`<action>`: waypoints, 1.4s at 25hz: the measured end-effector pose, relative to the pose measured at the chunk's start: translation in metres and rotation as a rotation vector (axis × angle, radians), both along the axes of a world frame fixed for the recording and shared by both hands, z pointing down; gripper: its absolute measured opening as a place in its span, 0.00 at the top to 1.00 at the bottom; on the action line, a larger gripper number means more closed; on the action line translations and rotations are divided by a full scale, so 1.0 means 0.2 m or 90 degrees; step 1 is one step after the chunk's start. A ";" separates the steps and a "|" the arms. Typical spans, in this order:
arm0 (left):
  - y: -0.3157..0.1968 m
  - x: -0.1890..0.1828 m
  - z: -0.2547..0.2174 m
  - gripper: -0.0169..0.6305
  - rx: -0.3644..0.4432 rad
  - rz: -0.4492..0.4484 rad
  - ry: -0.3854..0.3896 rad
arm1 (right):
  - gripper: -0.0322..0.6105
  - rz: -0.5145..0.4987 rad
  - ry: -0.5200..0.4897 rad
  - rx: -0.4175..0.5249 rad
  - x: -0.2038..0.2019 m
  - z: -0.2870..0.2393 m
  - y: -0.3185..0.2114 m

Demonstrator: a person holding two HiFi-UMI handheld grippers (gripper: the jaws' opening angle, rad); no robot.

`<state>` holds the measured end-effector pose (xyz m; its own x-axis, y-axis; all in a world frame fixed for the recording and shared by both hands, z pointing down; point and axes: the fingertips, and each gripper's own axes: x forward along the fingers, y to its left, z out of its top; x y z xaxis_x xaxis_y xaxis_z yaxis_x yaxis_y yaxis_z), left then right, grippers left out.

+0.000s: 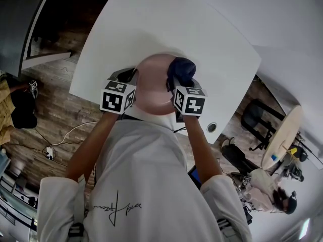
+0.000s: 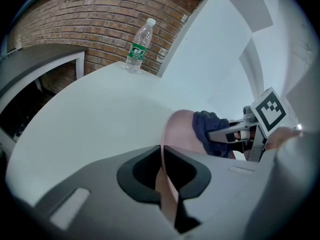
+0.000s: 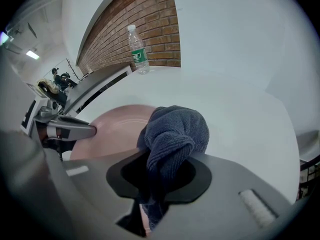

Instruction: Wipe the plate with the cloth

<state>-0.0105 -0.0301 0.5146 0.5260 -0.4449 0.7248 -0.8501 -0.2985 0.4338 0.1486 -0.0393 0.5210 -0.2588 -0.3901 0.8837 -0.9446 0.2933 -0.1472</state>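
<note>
Firmly, the left gripper (image 2: 168, 186) has its jaws closed on the rim of the pink plate (image 2: 181, 128). In the left gripper view the rim runs as a thin edge straight between the two dark pads. The right gripper (image 3: 159, 186) is clamped on the dark blue cloth (image 3: 176, 130). A twisted fold of the cloth goes down between its jaws and the rest bunches up in a soft lump just past them.

That lump lies against the face of the plate, on its right part as the head view shows it. The left gripper holds the opposite, left edge, so the two grippers face each other across the plate. The plate's face is turned toward the cloth. Whether its far edge touches the table cannot be told.

Below and beyond the plate spreads a white table (image 1: 151, 32) with a curved edge, bare around the plate. A clear water bottle (image 2: 138, 46) with a green label stands upright well apart, at the far side of the table. Behind it rises a red brick wall (image 2: 95, 14).

From above, the person's white sleeves reach forward to both grippers, and a wooden floor (image 1: 55, 107) with cables shows to the left of the table.
</note>
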 end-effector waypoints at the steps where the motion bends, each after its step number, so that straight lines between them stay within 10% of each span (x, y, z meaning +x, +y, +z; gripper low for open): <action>1: 0.00 0.00 0.00 0.93 0.000 0.000 0.000 | 0.82 -0.001 0.001 0.001 -0.01 0.00 0.00; 35: 0.00 0.00 0.00 0.93 0.002 -0.018 0.020 | 0.82 -0.064 0.013 0.033 -0.21 0.01 -0.08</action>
